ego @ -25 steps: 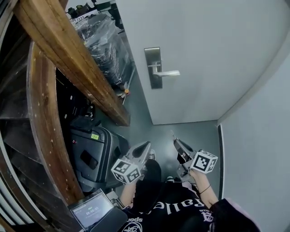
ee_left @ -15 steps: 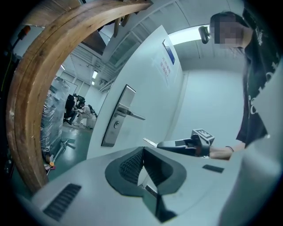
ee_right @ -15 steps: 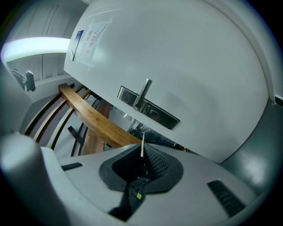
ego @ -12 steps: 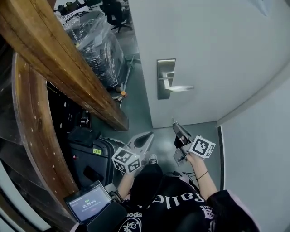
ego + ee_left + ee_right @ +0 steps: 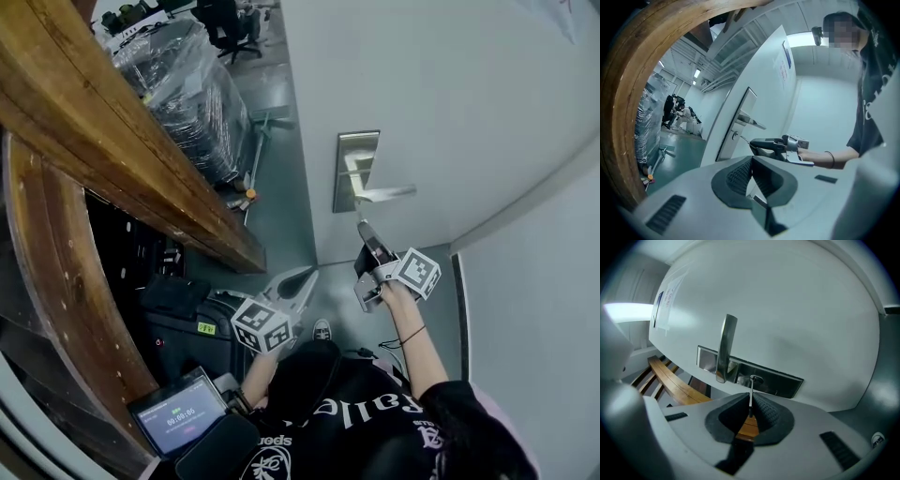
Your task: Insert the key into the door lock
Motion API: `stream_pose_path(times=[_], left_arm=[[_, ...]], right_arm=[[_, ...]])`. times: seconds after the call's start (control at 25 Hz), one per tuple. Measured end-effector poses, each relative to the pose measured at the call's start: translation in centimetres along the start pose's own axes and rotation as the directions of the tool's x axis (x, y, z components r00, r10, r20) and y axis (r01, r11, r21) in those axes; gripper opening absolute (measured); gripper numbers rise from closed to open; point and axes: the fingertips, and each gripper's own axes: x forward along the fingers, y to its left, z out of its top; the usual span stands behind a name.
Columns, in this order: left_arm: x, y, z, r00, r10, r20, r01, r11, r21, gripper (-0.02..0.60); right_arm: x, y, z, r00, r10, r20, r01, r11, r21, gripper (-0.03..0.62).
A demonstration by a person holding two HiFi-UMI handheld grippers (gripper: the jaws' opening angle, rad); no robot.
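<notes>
The grey door carries a metal lock plate (image 5: pixel 355 171) with a lever handle (image 5: pixel 386 193). My right gripper (image 5: pixel 361 231) is raised just below the handle, shut on a thin silver key (image 5: pixel 750 398). In the right gripper view the key's tip sits at the round keyhole (image 5: pixel 755 379) on the lock plate (image 5: pixel 780 381), beside the handle (image 5: pixel 725 347). I cannot tell whether the tip has entered. My left gripper (image 5: pixel 303 277) hangs lower, away from the door, its jaws shut on nothing (image 5: pixel 751 160). The left gripper view shows the right gripper (image 5: pixel 769 145) pointing the key (image 5: pixel 744 139) at the plate (image 5: pixel 738 123).
A thick wooden beam (image 5: pixel 112 131) runs along the left. Plastic-wrapped goods (image 5: pixel 187 89) stand beyond it, a dark case (image 5: pixel 183 323) sits on the floor, and a timer tablet (image 5: pixel 178 417) is at the lower left. A grey wall (image 5: pixel 525 309) closes the right side.
My right gripper has risen with the key from near the floor up to the lock plate. The left gripper has stayed low, and the head view has tilted toward the door.
</notes>
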Motion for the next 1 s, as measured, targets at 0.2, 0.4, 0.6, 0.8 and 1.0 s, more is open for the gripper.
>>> stream_pose_path(times=[0.2, 0.4, 0.6, 0.8, 1.0], left_arm=[[0.0, 0.0, -0.3, 1.0, -0.008, -0.007, 0.007, 1.0, -0.015, 0.005], [-0.8, 1.2, -0.6, 1.0, 0.021, -0.006, -0.021, 0.999, -0.031, 0.005], [-1.3, 1.8, -0.7, 0.999, 0.042, 0.005, -0.042, 0.998, -0.041, 0.005], [-1.4, 2.3, -0.5, 0.998, 0.053, 0.012, -0.053, 0.997, -0.051, 0.005], [-0.9, 2.3, -0.4, 0.999, 0.042, 0.012, -0.041, 0.998, -0.053, 0.005]], right_arm=[[1.1, -0.2, 0.5, 1.0, 0.003, 0.017, -0.004, 0.999, 0.043, 0.037], [1.7, -0.2, 0.2, 1.0, 0.001, 0.01, -0.002, 0.999, 0.054, 0.037], [1.6, 0.4, 0.4, 0.999, 0.033, 0.024, -0.035, 0.996, 0.079, 0.037], [2.1, 0.9, 0.4, 0.998, 0.056, 0.028, -0.058, 0.994, 0.097, 0.037], [1.9, 0.1, 0.2, 0.999, 0.039, 0.032, -0.043, 0.991, 0.129, 0.037]])
